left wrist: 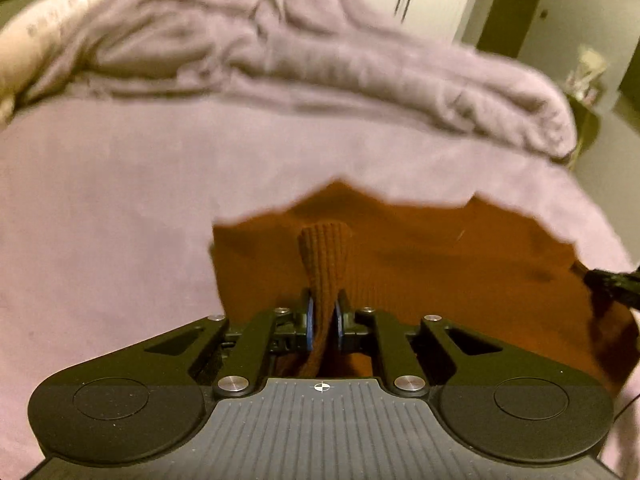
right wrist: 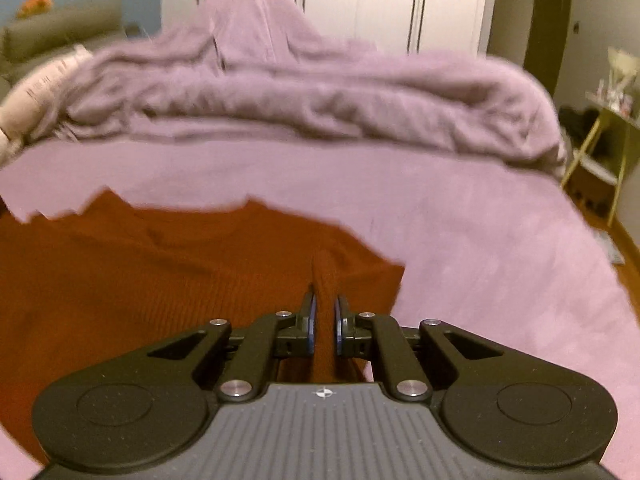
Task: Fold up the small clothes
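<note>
A rust-orange knit garment [left wrist: 440,256] lies spread on the pink bed sheet [left wrist: 100,208]. My left gripper [left wrist: 323,308] is shut on a ribbed fold of the garment near its left edge; the pinched cloth stands up between the blue pads. In the right wrist view the same garment [right wrist: 140,280] fills the lower left. My right gripper [right wrist: 325,308] is shut on a fold of it near its right edge. The tip of the right gripper shows at the right edge of the left wrist view [left wrist: 616,284]. Both views are motion-blurred.
A bunched pink duvet [right wrist: 320,92] lies across the far side of the bed. A pale pillow [left wrist: 44,32] is at the far left. White wardrobe doors [right wrist: 360,0] stand behind. A small yellow-framed side table [right wrist: 604,148] stands by the bed's right edge.
</note>
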### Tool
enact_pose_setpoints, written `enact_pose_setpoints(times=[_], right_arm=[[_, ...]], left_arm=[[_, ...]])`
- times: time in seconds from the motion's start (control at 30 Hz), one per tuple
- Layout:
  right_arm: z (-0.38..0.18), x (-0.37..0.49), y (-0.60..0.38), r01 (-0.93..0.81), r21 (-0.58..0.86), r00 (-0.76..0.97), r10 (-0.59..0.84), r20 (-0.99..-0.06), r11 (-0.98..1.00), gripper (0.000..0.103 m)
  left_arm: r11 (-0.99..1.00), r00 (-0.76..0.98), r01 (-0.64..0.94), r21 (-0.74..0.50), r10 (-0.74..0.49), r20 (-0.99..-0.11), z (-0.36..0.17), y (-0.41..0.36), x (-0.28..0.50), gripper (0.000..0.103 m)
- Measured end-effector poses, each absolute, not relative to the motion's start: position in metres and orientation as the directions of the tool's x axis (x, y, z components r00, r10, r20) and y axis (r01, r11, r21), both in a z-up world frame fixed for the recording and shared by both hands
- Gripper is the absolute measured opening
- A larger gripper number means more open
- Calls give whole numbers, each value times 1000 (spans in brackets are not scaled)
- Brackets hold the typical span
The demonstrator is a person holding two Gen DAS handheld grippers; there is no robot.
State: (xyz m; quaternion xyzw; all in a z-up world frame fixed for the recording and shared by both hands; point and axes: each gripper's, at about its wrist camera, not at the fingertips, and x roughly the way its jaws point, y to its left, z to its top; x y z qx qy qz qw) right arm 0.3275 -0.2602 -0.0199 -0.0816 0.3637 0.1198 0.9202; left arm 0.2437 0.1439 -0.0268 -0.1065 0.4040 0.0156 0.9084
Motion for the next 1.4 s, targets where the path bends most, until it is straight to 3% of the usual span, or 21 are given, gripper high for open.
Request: enact_pose_setpoints(times=[0.07,0.13,0.17,0.2,0.27,0.3,0.33,0.37,0.4,0.5,0.7,0.8,0.93,1.03,1.13,1.23,1.27,1.33,1.4], right_arm=[[-36,339,-259,-272,-60,662,141,-736,961,11],[-40,341,-263,-278,-25,642,167,-748,960,21],[-40,341,-265,-292,-12,634,184,-751,956,30],[-40,342,-266,-312,-4,622,201,-757,950,33],[-41,345,-265,-342,2,598,219,-771,940,33],[-42,346,-264,-351,-4,595,220,-773,936,32],[-43,346,-263,-359,-12,595,219,-773,933,32],[-44,347,-261,-364,-16,591,218,-777,931,26],[-44,346,-260,-366,-15,589,219,-778,930,19],[-37,339,-256,-373,-59,614,199,-764,926,8],[5,327,-248,-389,-134,718,209,-664,912,7],[23,341,-241,-349,-170,773,181,-608,922,7],[24,377,-224,-244,-253,840,74,-538,936,6],[2,402,-211,-195,-296,836,1,-549,935,3],[-29,422,-211,-137,-297,797,-73,-599,945,3],[-50,423,-219,-115,-241,738,-79,-670,964,4],[-50,418,-220,-111,-232,741,-75,-667,966,4],[-43,402,-219,-113,-227,775,-57,-629,967,4],[-35,380,-202,-168,-288,827,-24,-561,943,9]], left_arm=[[979,642,-102,-179,-73,-763,-42,142,247,18],[975,645,-72,-211,-116,-756,-48,144,244,36],[968,643,-53,-245,-155,-750,-49,146,244,53],[958,640,-39,-285,-195,-743,-51,150,243,62],[943,643,-31,-332,-235,-729,-53,151,244,61],[945,642,-36,-325,-227,-732,-53,150,244,54],[951,640,-48,-306,-206,-740,-55,148,245,44],[955,636,-61,-289,-186,-749,-56,147,247,20],[953,632,-68,-295,-187,-752,-55,147,248,14],[954,644,-87,-286,-165,-747,-41,145,244,13],[961,749,-68,-269,-129,-650,14,143,243,13],[967,781,-119,-226,-50,-623,30,146,269,13],[976,786,-169,-134,51,-616,20,142,314,13],[974,742,-218,-68,120,-659,-13,138,344,14],[967,681,-251,36,203,-704,-54,133,358,21],[958,663,-284,39,226,-714,-74,140,345,40],[957,682,-289,35,231,-694,-72,143,336,46],[951,714,-307,22,246,-656,-61,141,318,42],[960,771,-272,-63,179,-611,-45,134,300,52]])
